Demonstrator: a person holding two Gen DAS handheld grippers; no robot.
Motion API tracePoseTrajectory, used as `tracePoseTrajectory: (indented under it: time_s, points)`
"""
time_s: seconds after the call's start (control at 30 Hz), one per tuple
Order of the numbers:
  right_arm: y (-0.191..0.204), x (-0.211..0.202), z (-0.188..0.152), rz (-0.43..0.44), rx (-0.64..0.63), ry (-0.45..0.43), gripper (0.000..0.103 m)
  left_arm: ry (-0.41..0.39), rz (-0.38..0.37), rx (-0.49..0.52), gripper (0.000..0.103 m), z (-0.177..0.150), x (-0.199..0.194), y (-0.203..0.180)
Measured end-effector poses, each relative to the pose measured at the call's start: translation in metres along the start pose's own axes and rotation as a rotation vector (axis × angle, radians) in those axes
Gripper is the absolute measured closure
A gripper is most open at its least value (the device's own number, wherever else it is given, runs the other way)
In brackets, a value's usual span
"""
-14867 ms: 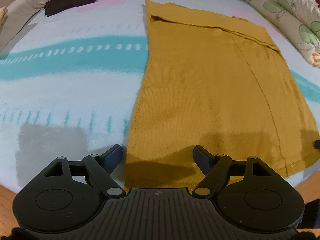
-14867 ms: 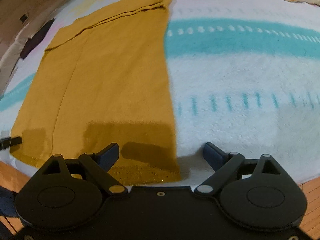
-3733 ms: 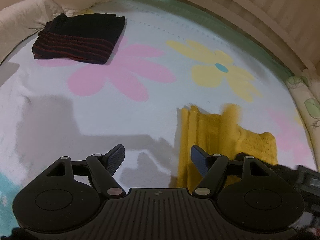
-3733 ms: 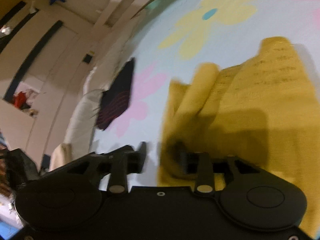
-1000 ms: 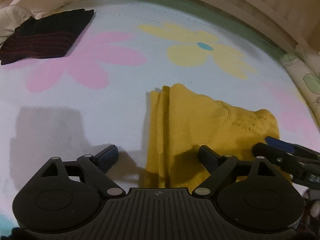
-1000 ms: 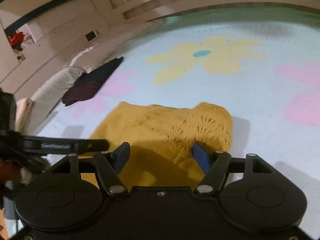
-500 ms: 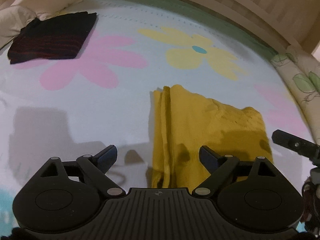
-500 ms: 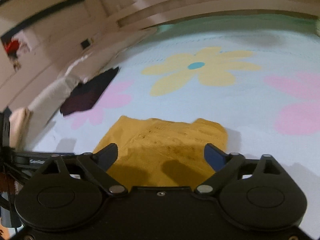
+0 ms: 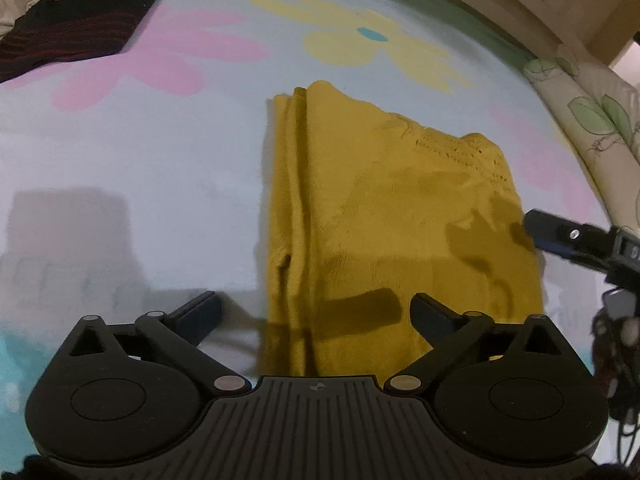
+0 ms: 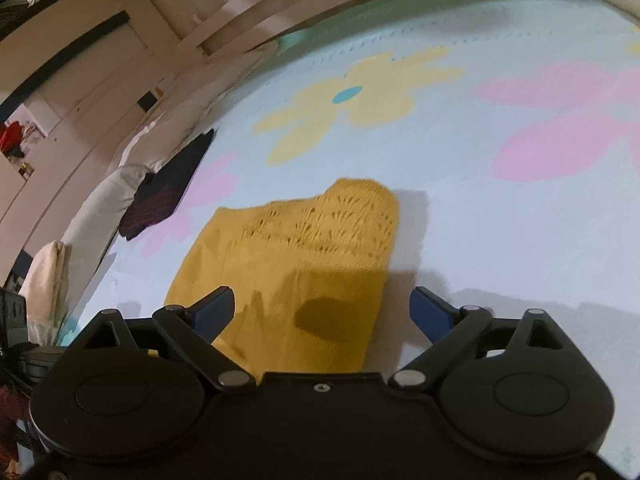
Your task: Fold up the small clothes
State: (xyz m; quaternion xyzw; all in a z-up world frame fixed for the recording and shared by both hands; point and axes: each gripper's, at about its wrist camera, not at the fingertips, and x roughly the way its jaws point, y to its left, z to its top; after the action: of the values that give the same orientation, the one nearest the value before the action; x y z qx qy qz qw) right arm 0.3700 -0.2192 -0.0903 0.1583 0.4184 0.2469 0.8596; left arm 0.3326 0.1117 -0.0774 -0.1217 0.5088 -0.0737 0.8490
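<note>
A mustard knit garment (image 9: 400, 220) lies folded into a compact block on the flowered blanket (image 9: 180, 168), with stacked fold edges along its left side. My left gripper (image 9: 316, 306) hovers over its near end, and its jaws are opening with only the cloth's surface below them, not pinched. In the right wrist view the same garment (image 10: 304, 256) lies just ahead of my right gripper (image 10: 322, 300), which is open and holds nothing. One right gripper finger (image 9: 552, 234) shows at the garment's right edge in the left wrist view.
A folded black garment with red stripes (image 9: 76, 32) lies at the blanket's far left, also seen in the right wrist view (image 10: 168, 188) beside white pillows (image 10: 100, 208). A leaf-print pillow (image 9: 592, 120) borders the right. The wooden bed frame (image 9: 520, 8) runs behind.
Both grippers have drawn back from the mustard garment, which now lies flat and released. The right jaws spread wider, and the left jaws widened in the last moment.
</note>
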Motion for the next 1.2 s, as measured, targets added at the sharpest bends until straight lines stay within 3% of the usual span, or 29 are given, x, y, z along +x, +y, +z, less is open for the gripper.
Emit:
tracePoseTrajectory:
  time_s: [0.2, 0.47, 1.0, 1.1, 1.17, 1.2]
  points:
    - [-0.003, 0.021, -0.004, 0.048, 0.026, -0.013, 0.0, -0.042, -0.047, -0.015, 0.001, 0.01, 0.01, -0.004]
    - [-0.011, 0.041, 0.003, 0.165, 0.108, -0.037, 0.0, -0.084, -0.034, 0.049, 0.001, 0.018, 0.024, -0.022]
    - [-0.001, 0.046, 0.002, 0.134, 0.092, -0.051, 0.0, -0.081, 0.01, 0.045, 0.003, 0.019, 0.025, -0.027]
    - [-0.001, 0.047, 0.002, 0.132, 0.087, -0.05, 0.0, -0.088, 0.003, 0.042, 0.011, 0.02, 0.024, -0.027]
    - [0.0, 0.047, 0.002, 0.125, 0.079, -0.049, 0.0, -0.093, -0.009, 0.035, 0.021, 0.021, 0.022, -0.027]
    - [0.001, 0.047, 0.003, 0.121, 0.074, -0.046, 0.0, -0.1, -0.02, 0.024, 0.032, 0.021, 0.021, -0.026]
